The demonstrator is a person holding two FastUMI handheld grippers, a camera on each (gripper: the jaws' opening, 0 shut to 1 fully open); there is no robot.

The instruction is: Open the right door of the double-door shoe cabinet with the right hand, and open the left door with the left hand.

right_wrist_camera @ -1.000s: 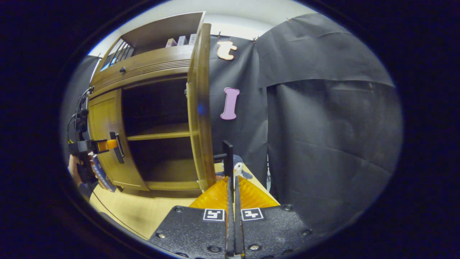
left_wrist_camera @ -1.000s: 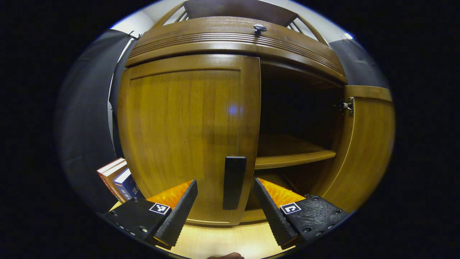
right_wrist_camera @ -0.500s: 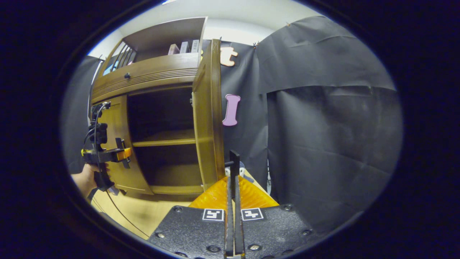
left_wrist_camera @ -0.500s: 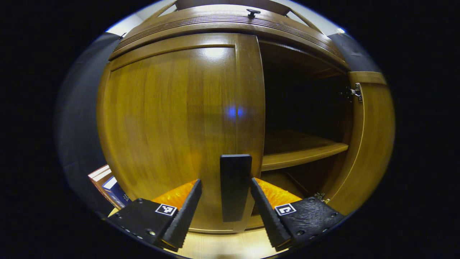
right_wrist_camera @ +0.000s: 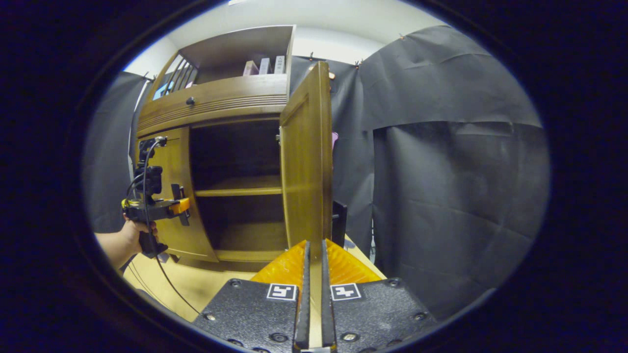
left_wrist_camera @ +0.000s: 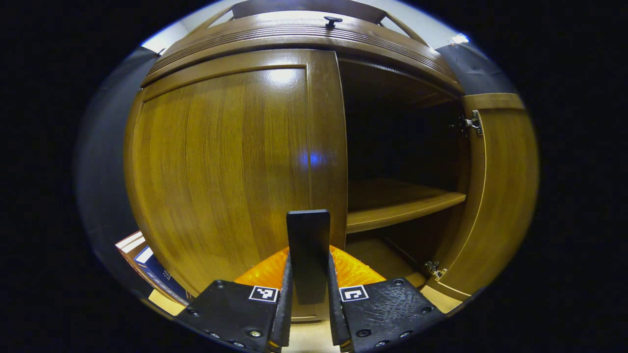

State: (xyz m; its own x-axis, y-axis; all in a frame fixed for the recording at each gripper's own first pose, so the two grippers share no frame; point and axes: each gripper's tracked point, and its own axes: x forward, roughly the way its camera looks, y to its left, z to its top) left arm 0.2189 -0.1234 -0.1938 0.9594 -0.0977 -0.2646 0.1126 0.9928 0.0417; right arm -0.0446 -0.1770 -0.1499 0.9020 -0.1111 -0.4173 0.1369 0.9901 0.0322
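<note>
The brown cabinet's left door [left_wrist_camera: 221,162] stands closed. Its black bar handle [left_wrist_camera: 308,250] sits between my left gripper's [left_wrist_camera: 309,314] fingers, which press on both of its sides. The right door [left_wrist_camera: 500,186] is swung wide open. In the right gripper view that door [right_wrist_camera: 306,157] shows nearly edge-on, with its handle [right_wrist_camera: 339,223] just behind to the right. My right gripper [right_wrist_camera: 312,294] lies below the door's edge, its fingers a narrow slit apart and off the handle. Farther left, a hand [right_wrist_camera: 132,235] holds the left gripper [right_wrist_camera: 179,206] at the left door [right_wrist_camera: 171,196].
Inside the cabinet a wooden shelf [left_wrist_camera: 402,206] crosses the dark opening. A drawer with a small knob [left_wrist_camera: 332,20] runs above the doors. Books [left_wrist_camera: 147,269] lean beside the cabinet on the left. The cabinet stands on a light wooden table [right_wrist_camera: 196,284], with black cloth behind.
My left gripper moved in and shut on the left door's handle. The right door swung further open, and its handle has slipped out from between the right fingers, which parted slightly.
</note>
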